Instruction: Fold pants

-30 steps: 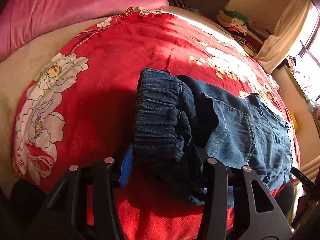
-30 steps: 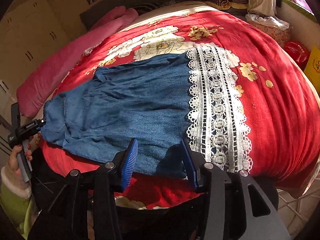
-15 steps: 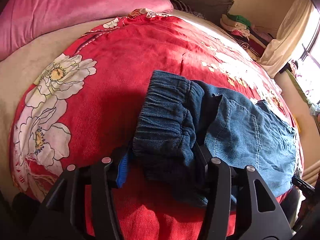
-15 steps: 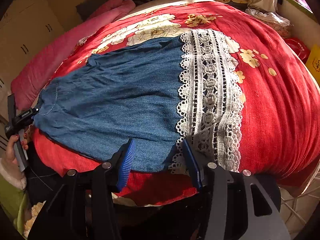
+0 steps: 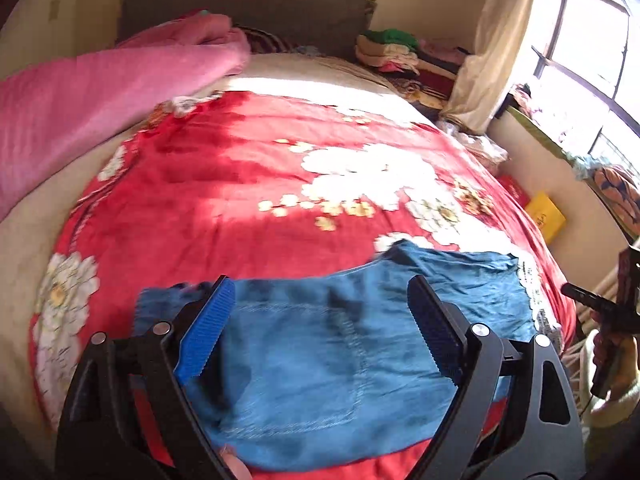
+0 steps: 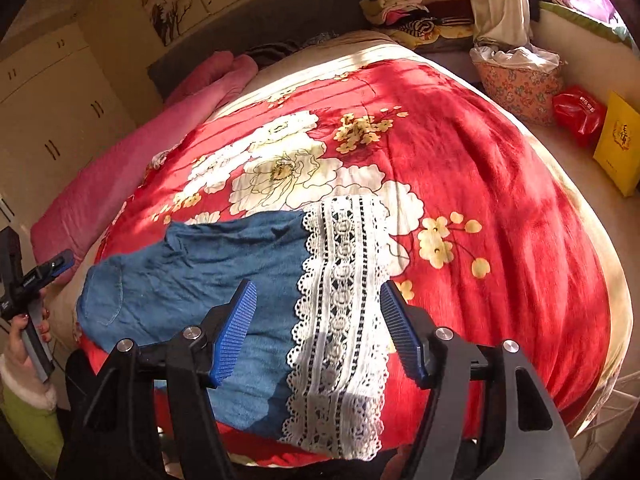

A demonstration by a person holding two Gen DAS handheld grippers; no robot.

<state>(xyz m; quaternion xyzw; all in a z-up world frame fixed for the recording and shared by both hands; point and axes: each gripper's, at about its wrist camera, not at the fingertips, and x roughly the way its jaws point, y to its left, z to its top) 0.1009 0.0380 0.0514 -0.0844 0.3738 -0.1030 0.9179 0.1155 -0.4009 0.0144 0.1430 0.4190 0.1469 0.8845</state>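
Blue denim pants [image 5: 320,364] lie flat on a red flowered bedspread [image 5: 248,184], near its front edge. The back pocket shows between the fingers of my left gripper [image 5: 320,336], which is open and empty just above the cloth. In the right wrist view the pants [image 6: 208,280] end in a wide white lace cuff [image 6: 340,320]. My right gripper [image 6: 320,328] is open and empty, hovering over the cuff end. The left gripper also shows at the far left of the right wrist view [image 6: 36,280].
A pink blanket [image 5: 100,92] lies along the bed's left side. Stacked clothes [image 5: 392,50] sit by the headboard. A flowered basket [image 6: 516,84], a red bag [image 6: 578,114] and a yellow bag [image 6: 618,140] stand on the floor at right.
My left gripper let go of the bunched waistband and opened; the pants now lie spread flat. My right gripper opened wider and drew back from the cuff.
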